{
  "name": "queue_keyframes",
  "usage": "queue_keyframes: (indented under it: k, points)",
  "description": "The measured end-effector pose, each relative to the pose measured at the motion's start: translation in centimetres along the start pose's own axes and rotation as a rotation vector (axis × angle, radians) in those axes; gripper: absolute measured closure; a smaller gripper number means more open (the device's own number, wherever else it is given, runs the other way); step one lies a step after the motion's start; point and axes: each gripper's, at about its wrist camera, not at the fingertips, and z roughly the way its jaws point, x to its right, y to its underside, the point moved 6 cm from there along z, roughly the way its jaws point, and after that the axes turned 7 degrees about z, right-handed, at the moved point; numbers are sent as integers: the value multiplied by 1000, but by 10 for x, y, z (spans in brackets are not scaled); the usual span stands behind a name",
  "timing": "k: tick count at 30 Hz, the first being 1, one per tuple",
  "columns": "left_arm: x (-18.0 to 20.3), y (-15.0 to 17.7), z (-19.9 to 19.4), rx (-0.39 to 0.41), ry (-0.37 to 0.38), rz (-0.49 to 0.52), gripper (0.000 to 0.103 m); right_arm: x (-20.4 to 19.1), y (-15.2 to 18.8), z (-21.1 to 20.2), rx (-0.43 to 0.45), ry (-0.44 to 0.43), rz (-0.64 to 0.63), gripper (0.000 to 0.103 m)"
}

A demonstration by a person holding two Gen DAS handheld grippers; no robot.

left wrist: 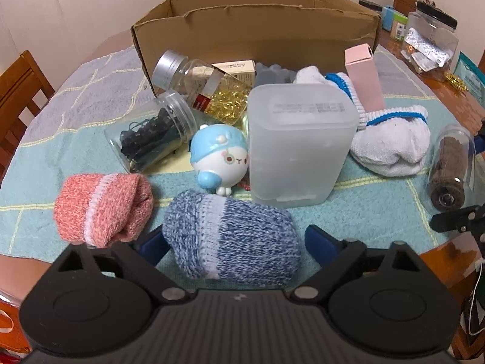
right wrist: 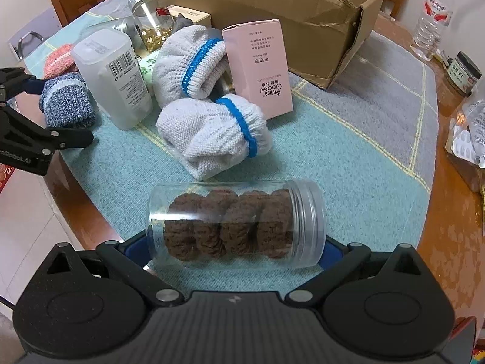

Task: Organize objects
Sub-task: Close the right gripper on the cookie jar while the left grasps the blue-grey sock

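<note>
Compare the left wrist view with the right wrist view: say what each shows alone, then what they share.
Left only: the blue-capped figurine and the jar of black hair ties.

Right only: the water bottle and the print on the pink box.

Both: the cardboard box, the frosted container, the blue sock roll between the left gripper fingers, and the jar of brown rolls between the right gripper fingers.

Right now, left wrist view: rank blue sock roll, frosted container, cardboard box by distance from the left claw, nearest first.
1. Blue sock roll: between the fingers of the left claw, bottom centre.
2. Frosted container: just behind the roll, slightly right.
3. Cardboard box: at the back, farthest.
</note>
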Motion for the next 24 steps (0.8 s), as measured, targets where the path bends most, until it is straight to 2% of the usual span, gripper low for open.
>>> queue_keyframes:
  k: [4,11,16,18,24]
  points:
    - [0,-1,1,2,-6,-2,11,-2,-3,1,-28,15,20,0]
    - [1,-2,2,6,-9,19,11,-5,-9,-7,11,39,10,0]
    - [-2,-2,-2,2,-18,16,20,-4,-13,-11,18,49,24,3]
    - [-4,-2,-3,-1,-11,9,21,-4,-14,-11,9,50,22,8]
    - [-10,-3,-7,-14,13,5,26,-3,-16,-11,-18,61,41,9]
